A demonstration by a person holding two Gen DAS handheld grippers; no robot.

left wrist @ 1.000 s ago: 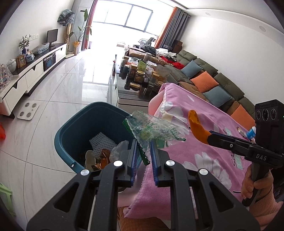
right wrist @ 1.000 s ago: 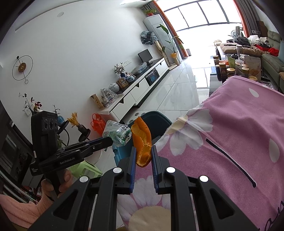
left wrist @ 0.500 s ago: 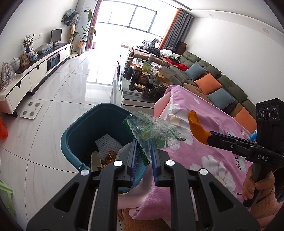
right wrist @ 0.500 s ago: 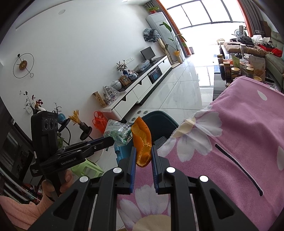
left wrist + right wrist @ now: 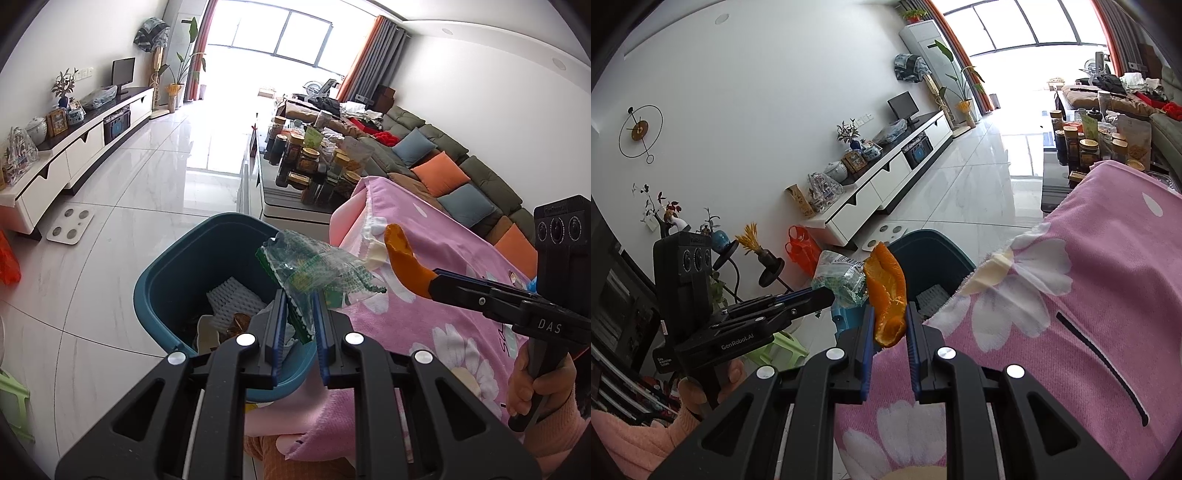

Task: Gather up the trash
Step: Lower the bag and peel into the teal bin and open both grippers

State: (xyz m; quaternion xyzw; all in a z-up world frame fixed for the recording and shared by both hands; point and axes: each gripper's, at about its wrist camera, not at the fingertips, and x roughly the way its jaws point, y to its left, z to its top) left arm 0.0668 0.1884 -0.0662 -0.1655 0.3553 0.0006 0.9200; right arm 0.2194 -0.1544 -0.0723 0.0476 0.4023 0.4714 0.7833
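Observation:
My left gripper (image 5: pixel 298 314) is shut on a crumpled clear plastic wrapper (image 5: pixel 317 269) with green print, held over the near rim of the teal trash bin (image 5: pixel 173 266). The bin holds white foam netting (image 5: pixel 232 301) and other scraps. My right gripper (image 5: pixel 888 325) is shut on an orange peel (image 5: pixel 886 291), held above the pink flowered cloth (image 5: pixel 1071 314) near its edge, just right of the bin (image 5: pixel 931 254). The peel (image 5: pixel 404 266) and right gripper (image 5: pixel 436 284) also show in the left wrist view; the wrapper (image 5: pixel 838 280) and left gripper (image 5: pixel 827 295) show in the right wrist view.
A low table crowded with jars (image 5: pixel 310 162) stands beyond the bin. A white TV cabinet (image 5: pixel 74 155) lines the left wall, with a white scale (image 5: pixel 70 225) on the tiled floor. A sofa with cushions (image 5: pixel 454 173) runs along the right. A green stool (image 5: pixel 775 347) stands near the bin.
Both grippers have moved toward the bin, each still holding its item. The wrapper now hangs over the bin's rim and the peel is closer to the cloth's edge.

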